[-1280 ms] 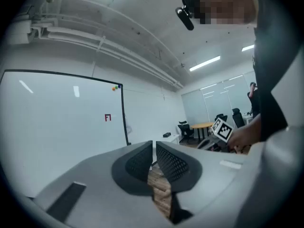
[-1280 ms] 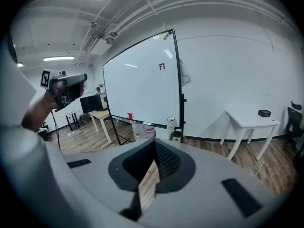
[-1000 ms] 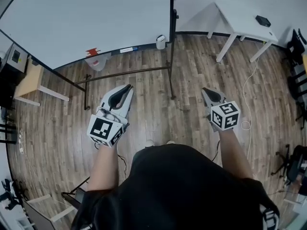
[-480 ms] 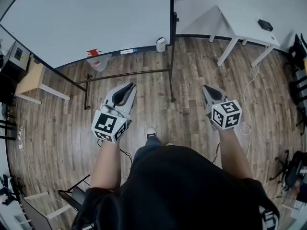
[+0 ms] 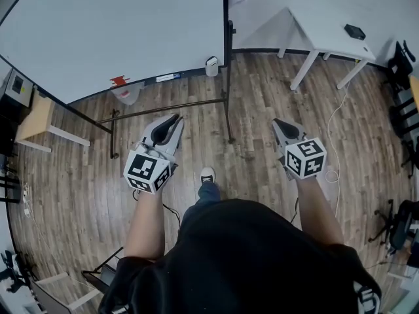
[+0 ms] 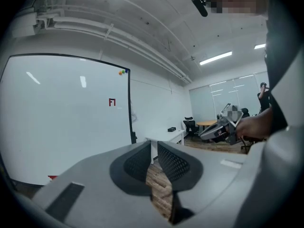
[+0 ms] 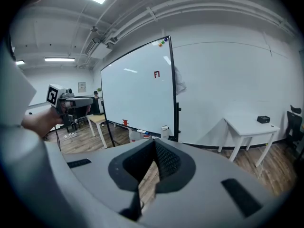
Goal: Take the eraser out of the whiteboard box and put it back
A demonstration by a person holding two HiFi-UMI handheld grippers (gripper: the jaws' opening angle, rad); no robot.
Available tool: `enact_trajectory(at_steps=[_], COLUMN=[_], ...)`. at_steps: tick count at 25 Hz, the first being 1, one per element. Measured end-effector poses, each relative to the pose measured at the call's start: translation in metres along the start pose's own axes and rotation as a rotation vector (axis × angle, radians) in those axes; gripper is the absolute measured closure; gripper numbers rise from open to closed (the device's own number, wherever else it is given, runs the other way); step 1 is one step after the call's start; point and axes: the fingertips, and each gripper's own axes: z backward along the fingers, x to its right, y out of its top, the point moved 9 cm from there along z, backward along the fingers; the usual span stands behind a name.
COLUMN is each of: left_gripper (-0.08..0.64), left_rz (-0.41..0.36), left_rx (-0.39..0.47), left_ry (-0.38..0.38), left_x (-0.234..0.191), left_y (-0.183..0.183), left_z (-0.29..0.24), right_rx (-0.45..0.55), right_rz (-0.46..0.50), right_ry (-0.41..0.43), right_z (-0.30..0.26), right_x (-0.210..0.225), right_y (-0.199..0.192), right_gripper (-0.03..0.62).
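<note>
The whiteboard point(image 5: 111, 31) stands ahead on its wheeled frame. A small white box point(image 5: 211, 65) hangs at the board's lower right corner, also seen in the right gripper view point(image 7: 164, 128); what is inside it is hidden. A red object point(image 5: 120, 81) and a marker point(image 5: 167, 78) lie on the tray ledge. My left gripper point(image 5: 171, 120) is held over the floor, well short of the board. Its jaws are opening, with a narrow slit at the tips point(image 6: 154, 144) and nothing between them. My right gripper point(image 5: 278, 122) hangs level with it, its tips point(image 7: 154, 142) together and empty.
The board's frame legs point(image 5: 163, 104) cross the wood floor ahead. A white table point(image 5: 327, 34) with a small black object point(image 5: 358, 30) stands at the right wall. A wooden desk point(image 5: 36, 120) is at the left. A cable point(image 5: 334, 129) trails on the floor, and office chairs point(image 5: 402, 64) line the right edge.
A shoe has stepped forward between the grippers, and the whiteboard and its box sit slightly nearer. The left gripper has edged forward; the right one has barely shifted.
</note>
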Motion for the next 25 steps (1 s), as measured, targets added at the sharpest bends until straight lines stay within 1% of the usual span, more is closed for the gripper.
enact_trajectory(at_steps=[11,19,25], left_gripper=[0.52,0.517,0.516], left_rz=[0.017,0.037,0.042], left_rx=[-0.034,-0.07,-0.094], left_ry=[-0.042,-0.061,-0.075], left_x=[-0.046,-0.088,-0.12], left_y=[-0.018,-0.035,-0.046], left_z=[-0.044,-0.071,-0.093], right_rx=[-0.034,-0.06,-0.061], right_rz=[-0.022,-0.043,-0.054], right_ry=[-0.032,-0.034,-0.035], right_z=[-0.045,-0.095,-0.134], right_x=[0.014,0.021,0.026], right_y=[0.01,0.015,0.026], right_gripper=[0.598,0.598,0.598])
